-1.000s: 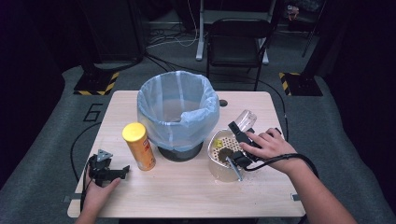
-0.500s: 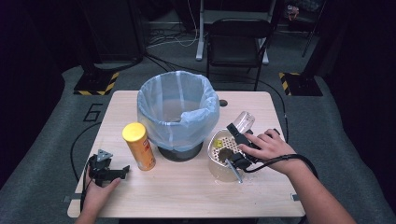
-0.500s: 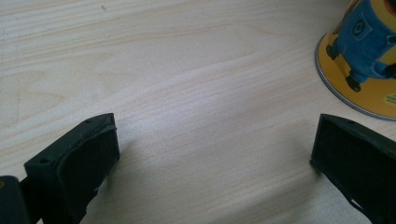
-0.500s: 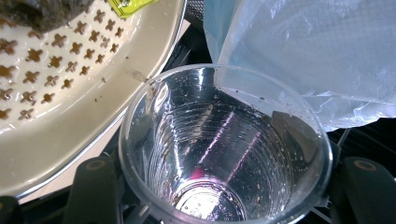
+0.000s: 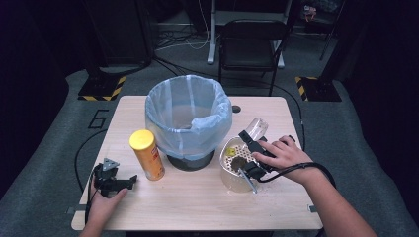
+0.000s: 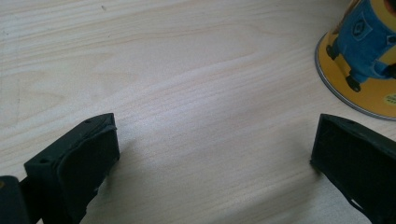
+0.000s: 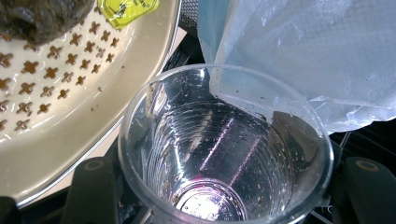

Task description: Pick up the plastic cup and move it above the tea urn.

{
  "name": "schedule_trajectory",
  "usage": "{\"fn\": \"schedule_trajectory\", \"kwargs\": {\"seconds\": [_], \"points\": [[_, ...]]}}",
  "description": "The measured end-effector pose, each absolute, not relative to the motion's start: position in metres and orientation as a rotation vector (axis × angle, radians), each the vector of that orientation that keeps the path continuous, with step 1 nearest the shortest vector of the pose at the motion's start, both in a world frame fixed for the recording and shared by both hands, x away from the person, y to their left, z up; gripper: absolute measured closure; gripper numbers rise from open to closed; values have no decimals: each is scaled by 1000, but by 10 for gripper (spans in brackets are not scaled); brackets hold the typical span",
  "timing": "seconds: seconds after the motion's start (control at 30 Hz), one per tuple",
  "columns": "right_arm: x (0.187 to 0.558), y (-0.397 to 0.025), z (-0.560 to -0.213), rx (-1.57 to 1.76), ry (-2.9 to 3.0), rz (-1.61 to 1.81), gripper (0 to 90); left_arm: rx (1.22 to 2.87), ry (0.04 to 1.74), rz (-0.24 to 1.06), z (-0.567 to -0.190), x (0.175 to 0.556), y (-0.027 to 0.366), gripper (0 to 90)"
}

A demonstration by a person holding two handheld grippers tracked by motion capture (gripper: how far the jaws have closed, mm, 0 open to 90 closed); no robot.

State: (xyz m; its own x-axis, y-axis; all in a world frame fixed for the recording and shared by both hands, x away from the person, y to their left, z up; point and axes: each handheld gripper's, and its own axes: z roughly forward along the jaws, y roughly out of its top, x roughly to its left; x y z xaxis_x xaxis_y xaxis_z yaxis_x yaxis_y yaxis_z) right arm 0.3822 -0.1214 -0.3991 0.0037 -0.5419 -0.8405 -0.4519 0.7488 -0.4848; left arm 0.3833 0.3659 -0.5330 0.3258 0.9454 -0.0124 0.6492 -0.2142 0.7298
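Observation:
A clear plastic cup (image 5: 257, 128) lies tilted in my right gripper (image 5: 250, 146), which is shut on it at the right of the table. In the right gripper view the cup (image 7: 224, 154) opens toward the camera between the two jaws of the right gripper (image 7: 224, 191), and it looks empty. Beside it stands a cream perforated strainer bowl (image 5: 228, 177), (image 7: 70, 93) with a dark lump and a yellow scrap inside. My left gripper (image 5: 127, 181), (image 6: 215, 154) rests open on the wood at the front left, nothing between its jaws.
A bin lined with a light blue bag (image 5: 188, 116), (image 7: 317, 51) stands mid-table. A yellow snack can (image 5: 146, 154), (image 6: 369, 56) stands upright left of it, close to the left gripper. The wooden table (image 5: 197, 202) has bare wood at the front. A black chair (image 5: 252, 44) stands behind.

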Motion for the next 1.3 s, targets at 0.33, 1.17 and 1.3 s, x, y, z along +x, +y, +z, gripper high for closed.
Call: {"fn": "schedule_trajectory", "kwargs": {"seconds": [0.33,1.17,1.3], "points": [[384,-124,-394,-754,1672,3,335,1952,1401,593,-533,383,366,6],[390,-125,-384,-551,1773,259,333,1952,1401,592,-533,383,366,7],[390,-125,-381,-531,1781,291,333,1953,1400,593,-533,383,366,6]]}}
